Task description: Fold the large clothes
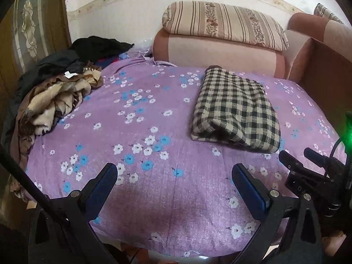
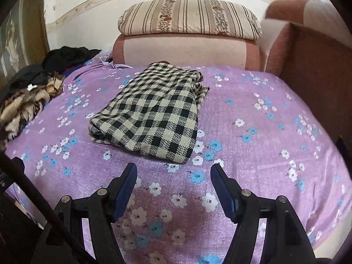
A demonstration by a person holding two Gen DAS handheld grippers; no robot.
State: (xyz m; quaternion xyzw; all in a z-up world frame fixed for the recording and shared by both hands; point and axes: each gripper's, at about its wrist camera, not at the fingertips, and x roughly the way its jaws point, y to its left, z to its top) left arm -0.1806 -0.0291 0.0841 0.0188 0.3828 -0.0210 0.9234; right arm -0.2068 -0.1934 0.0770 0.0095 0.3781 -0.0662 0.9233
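A black-and-cream checked garment (image 1: pixel 236 110) lies folded into a thick rectangle on the purple flowered bedsheet (image 1: pixel 136 132). In the right wrist view the checked garment (image 2: pixel 154 112) rests just beyond my right gripper (image 2: pixel 173 168), whose blue-padded jaws stand wide open over the bedsheet (image 2: pixel 253 154) with nothing between them. My left gripper (image 1: pixel 175 168) is open too, hovering over bare sheet in front of and to the left of the garment. The right gripper (image 1: pixel 296 158) also shows at the lower right edge of the left wrist view.
A heap of unfolded clothes, brown-and-cream (image 1: pixel 50 105) with dark ones (image 1: pixel 96 46) behind, lies at the bed's left side. A striped pillow (image 1: pixel 224 24) sits on folded pink bedding (image 1: pixel 215 55) against the wall. A brown headboard (image 2: pixel 314 66) rises on the right.
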